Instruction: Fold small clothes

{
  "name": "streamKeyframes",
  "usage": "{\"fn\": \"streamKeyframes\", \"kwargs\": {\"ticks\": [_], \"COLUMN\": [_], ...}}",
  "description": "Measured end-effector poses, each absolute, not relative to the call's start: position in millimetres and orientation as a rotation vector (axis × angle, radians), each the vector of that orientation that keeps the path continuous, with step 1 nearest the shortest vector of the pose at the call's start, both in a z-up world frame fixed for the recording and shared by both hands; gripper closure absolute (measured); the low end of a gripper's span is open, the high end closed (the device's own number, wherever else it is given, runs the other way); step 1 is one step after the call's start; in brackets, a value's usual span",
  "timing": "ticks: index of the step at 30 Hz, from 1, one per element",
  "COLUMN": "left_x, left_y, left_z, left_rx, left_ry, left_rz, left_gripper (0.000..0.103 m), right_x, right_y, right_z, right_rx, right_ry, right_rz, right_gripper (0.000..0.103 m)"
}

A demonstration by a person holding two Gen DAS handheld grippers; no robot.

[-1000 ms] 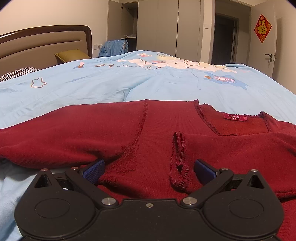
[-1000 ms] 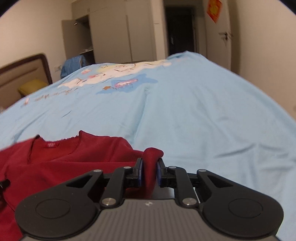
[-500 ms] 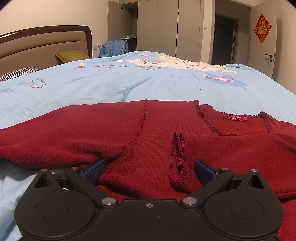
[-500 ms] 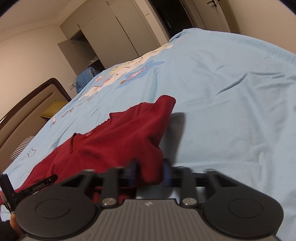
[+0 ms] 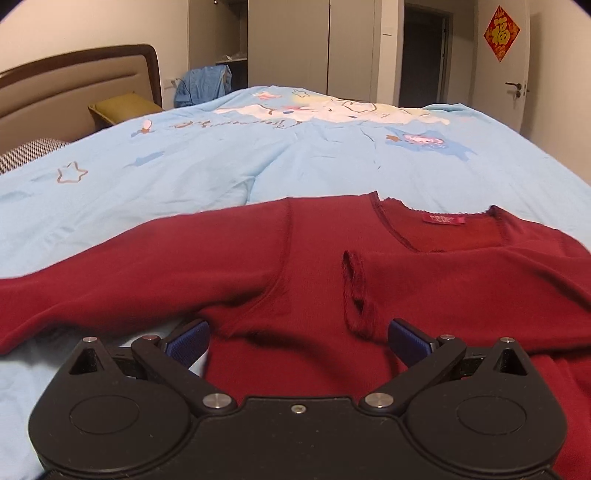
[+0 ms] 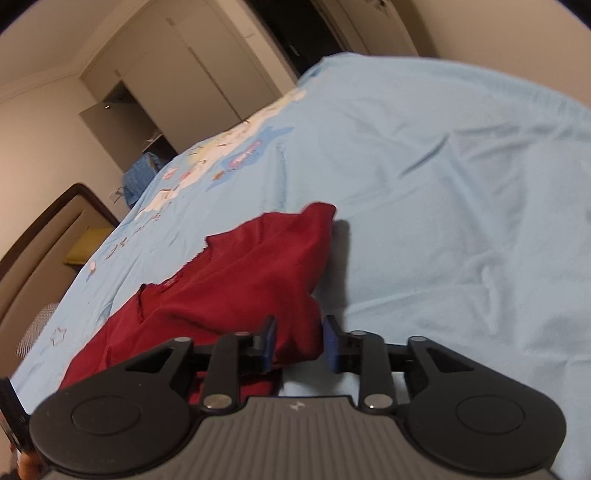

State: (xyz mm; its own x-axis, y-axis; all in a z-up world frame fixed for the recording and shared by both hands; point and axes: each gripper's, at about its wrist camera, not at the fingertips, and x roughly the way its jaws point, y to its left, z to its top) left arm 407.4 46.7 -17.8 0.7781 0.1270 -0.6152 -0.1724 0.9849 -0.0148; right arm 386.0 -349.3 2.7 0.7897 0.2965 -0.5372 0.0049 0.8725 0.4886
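1 red top [image 5: 258, 258], 1 blue quilt [image 5: 258, 155], 2 pillows [image 5: 122, 109], 2 grippers [image 5: 297, 338], 1 door charm [image 5: 501, 32].

Home bedroom: bed [image 5: 258, 166], wardrobe [image 5: 314, 44]

The right tongs [image 6: 298, 341] are straddling a fold of the red top [image 6: 236, 280], blue pads parted, the bed [image 6: 443, 184] spreading toward twelve o'clock.

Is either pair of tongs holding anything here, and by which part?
The left tongs are open, empty over the red top. The right tongs have parted around its side fold; whether they grip cannot be told.
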Motion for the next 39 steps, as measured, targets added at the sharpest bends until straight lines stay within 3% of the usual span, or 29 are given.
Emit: {"fn": "streamKeyframes", "kwargs": {"ticks": [6,9,11,19,29,34,38,39], "left_x": [340.7,302.8,280.1,207.7,167.5,162.6,164.6,165.3], "left_y": [68.6,77.0,81.3,90.2,94.6,93.9,89.6,87.3], "left_z": [-2.6,-1.5,-4.6,-21.2,-30.8,-33.4,-38.9,-40.4], "left_rx": [-0.109,-0.110,-0.114,-0.116,-0.196,-0.270,-0.307,-0.300], "left_ry": [0.659,0.668,0.683,0.736,0.757,0.777,0.830,0.845], "left_rz": [0.126,0.100,0.075,0.047,0.003,-0.045,-0.063,-0.051], "left_gripper": [0.001,0.001,0.001,0.001,0.003,0.022,0.039,0.050], "right_x": [317.8,275.7,248.4,175.7,158.0,153.7,150.2,150.4], "right_y": [-330.8,-314.4,-303.8,-271.7,-254.1,-248.9,-254.3,-255.0], "right_z": [16.9,11.5,6.8,-19.5,-43.7,-47.3,-47.7,-48.0], "right_rx": [0.370,0.332,0.326,0.391,0.400,0.391,0.413,0.420], "right_ry": [0.618,0.623,0.621,0.749,0.831,0.833,0.819,0.810], "right_rz": [0.262,0.317,0.353,0.402,0.349,0.311,0.281,0.275], "right_gripper": [0.014,0.004,0.000,0.001,0.039,0.055,0.082,0.087]}}
